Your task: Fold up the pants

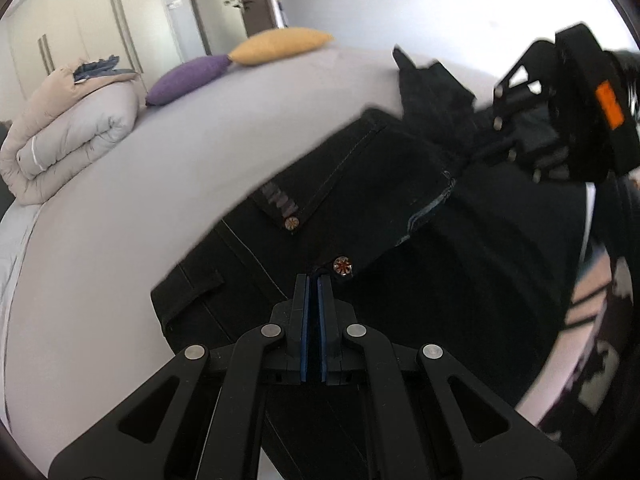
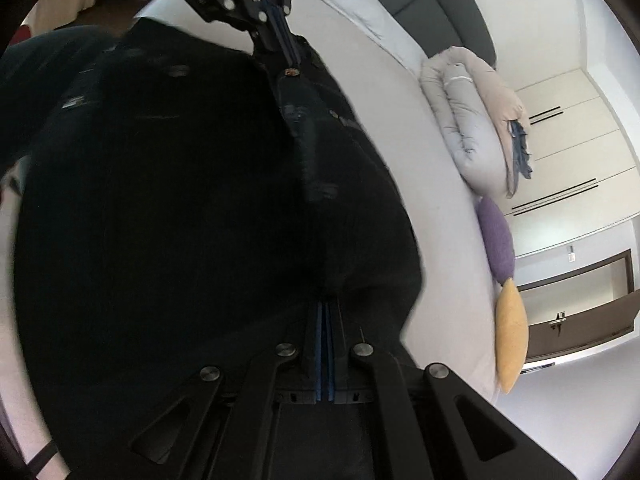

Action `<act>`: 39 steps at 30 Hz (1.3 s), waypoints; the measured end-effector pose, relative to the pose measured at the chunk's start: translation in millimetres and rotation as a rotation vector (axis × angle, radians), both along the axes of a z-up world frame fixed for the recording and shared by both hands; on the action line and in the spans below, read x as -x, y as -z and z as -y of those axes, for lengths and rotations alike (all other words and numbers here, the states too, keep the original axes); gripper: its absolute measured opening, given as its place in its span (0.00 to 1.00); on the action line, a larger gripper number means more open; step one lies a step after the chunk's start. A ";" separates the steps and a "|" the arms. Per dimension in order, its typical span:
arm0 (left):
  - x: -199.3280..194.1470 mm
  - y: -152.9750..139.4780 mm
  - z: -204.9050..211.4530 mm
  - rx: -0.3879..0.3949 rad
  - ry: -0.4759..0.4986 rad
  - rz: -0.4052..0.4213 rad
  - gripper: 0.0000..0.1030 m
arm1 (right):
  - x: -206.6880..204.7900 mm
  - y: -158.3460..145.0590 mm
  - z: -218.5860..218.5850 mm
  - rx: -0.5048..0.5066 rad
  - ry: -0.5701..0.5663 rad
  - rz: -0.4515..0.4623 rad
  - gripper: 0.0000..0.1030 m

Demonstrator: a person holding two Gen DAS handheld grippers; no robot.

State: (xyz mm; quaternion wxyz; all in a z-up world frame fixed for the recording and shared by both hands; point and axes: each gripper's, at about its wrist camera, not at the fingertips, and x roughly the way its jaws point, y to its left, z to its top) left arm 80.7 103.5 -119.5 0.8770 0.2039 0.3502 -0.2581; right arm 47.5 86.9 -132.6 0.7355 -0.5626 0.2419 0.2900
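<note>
The pants (image 1: 360,184), black denim with pale stitching and metal rivets, lie on the grey bed (image 1: 140,200), partly lifted and doubled over. Both claws pinch the cloth: the left gripper (image 1: 314,280) at the waistband beside a rivet, the right gripper (image 2: 327,304) at a dark fold opposite it. The long axis runs between them. Beyond the pants sit a rolled duvet (image 1: 68,136), a purple cushion (image 1: 188,78) and a yellow one (image 1: 280,46).

The pants (image 1: 360,184) are made of matt black denim with pale stitching and shiny metal rivets (image 1: 343,266). The bed (image 1: 168,168) is covered in smooth, pale cloth. The left gripper (image 1: 313,280) is built of matt black plastic with brushed metal pins.
</note>
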 end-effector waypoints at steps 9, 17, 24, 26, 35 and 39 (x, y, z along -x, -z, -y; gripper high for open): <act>84.0 21.1 16.5 -0.063 0.076 -0.046 0.02 | 63.3 16.3 -0.3 0.053 -0.036 0.005 0.02; 123.2 31.5 26.4 -0.122 0.121 -0.080 0.02 | 98.5 32.3 -2.7 0.108 -0.077 0.022 0.02; 127.4 26.9 25.8 -0.130 0.137 -0.084 0.02 | 122.1 32.9 -6.7 0.111 -0.079 0.042 0.02; 128.1 28.7 22.4 -0.132 0.143 -0.089 0.02 | 133.1 35.2 -3.4 0.110 -0.080 0.042 0.02; 133.8 30.3 15.6 -0.131 0.147 -0.097 0.02 | 146.7 38.0 -3.8 0.127 -0.092 0.034 0.02; 136.3 32.9 13.9 -0.130 0.148 -0.099 0.03 | 147.4 42.1 -3.1 0.137 -0.086 0.029 0.02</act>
